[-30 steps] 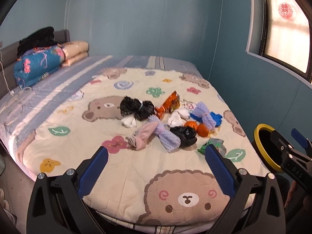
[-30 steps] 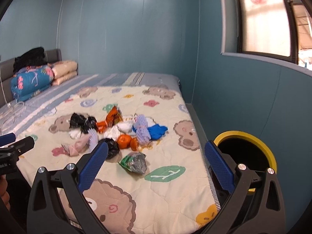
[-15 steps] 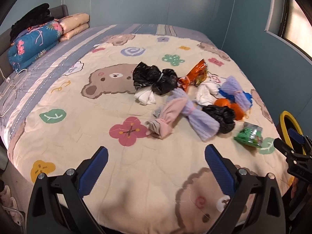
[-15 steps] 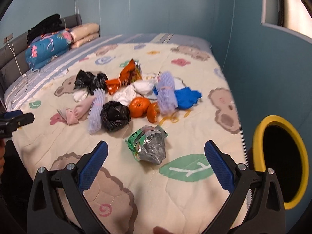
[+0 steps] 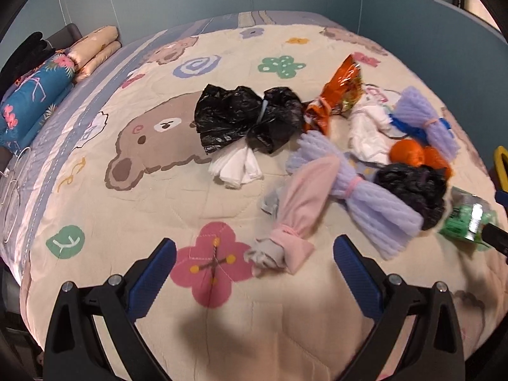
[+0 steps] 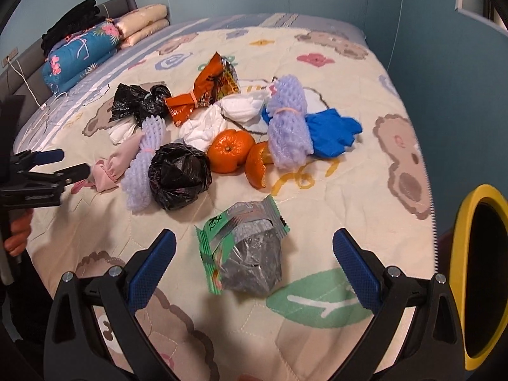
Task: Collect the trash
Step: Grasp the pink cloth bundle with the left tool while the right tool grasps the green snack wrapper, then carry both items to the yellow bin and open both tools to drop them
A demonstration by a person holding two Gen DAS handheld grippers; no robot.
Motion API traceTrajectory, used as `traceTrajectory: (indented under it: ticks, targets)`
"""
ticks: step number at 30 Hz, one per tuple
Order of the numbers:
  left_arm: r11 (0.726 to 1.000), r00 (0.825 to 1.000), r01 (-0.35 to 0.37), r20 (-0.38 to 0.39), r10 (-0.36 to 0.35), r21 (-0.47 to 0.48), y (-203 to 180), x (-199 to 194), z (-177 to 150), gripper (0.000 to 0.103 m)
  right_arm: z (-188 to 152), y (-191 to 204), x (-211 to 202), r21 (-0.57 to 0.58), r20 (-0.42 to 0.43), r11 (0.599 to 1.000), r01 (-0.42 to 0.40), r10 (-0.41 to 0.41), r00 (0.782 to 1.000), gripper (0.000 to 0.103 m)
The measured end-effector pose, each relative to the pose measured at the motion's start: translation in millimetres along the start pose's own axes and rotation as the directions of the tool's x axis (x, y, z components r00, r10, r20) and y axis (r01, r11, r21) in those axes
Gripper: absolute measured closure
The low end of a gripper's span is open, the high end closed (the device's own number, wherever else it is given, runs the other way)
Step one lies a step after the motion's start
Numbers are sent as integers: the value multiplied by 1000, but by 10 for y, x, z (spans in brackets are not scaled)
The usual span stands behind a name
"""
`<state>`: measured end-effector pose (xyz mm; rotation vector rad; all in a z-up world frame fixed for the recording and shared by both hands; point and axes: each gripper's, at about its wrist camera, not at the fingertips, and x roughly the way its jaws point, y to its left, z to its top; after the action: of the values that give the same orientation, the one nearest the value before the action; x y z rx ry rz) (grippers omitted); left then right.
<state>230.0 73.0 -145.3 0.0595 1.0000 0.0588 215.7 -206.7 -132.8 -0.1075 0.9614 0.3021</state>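
A heap of trash lies on the bear-print bedspread (image 5: 158, 209). My left gripper (image 5: 254, 262) is open just short of a pink and grey tied bundle (image 5: 297, 212). Beyond that lie a lilac foam net (image 5: 365, 193), black bags (image 5: 244, 117), an orange snack wrapper (image 5: 339, 92) and white tissue (image 5: 236, 166). My right gripper (image 6: 254, 254) is open around a green and silver wrapper (image 6: 247, 254). Past this wrapper sit a tangerine (image 6: 230, 149), its peel (image 6: 257, 166), a black bag ball (image 6: 177, 176), a blue glove (image 6: 333, 130) and a second foam net (image 6: 287, 127).
A black bin with a yellow rim (image 6: 476, 270) stands off the bed's right edge. Folded bedding and pillows (image 6: 85, 47) are stacked at the headboard on the far left. A blue wall runs along the right side. The left gripper (image 6: 41, 171) shows at the right wrist view's left edge.
Both grippers have moved forward and down toward the bed. The pink bundle now sits right before the left fingers, and the green wrapper lies between the right fingers.
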Motion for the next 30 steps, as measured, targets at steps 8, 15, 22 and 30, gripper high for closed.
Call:
traceTrajectory:
  ticks: [8, 15, 22, 30]
  targets:
    - [1000, 998, 23, -62, -24, -11, -22, 369, 113, 16, 35, -61, 248, 55, -55, 998, -37, 41, 998, 9]
    - [995, 990, 92, -104, -95, -32, -27, 582, 89, 33, 53, -56, 403, 74, -87, 995, -66, 72, 994, 27]
    - [988, 982, 143, -114, -148, -50, -57, 655, 98, 61, 24, -109, 449, 118, -96, 987, -109, 120, 988, 58]
    - [992, 989, 122, -83, -122, -6, -183, 613, 19, 79, -25, -159, 398, 144, -83, 970, -195, 208, 975, 71]
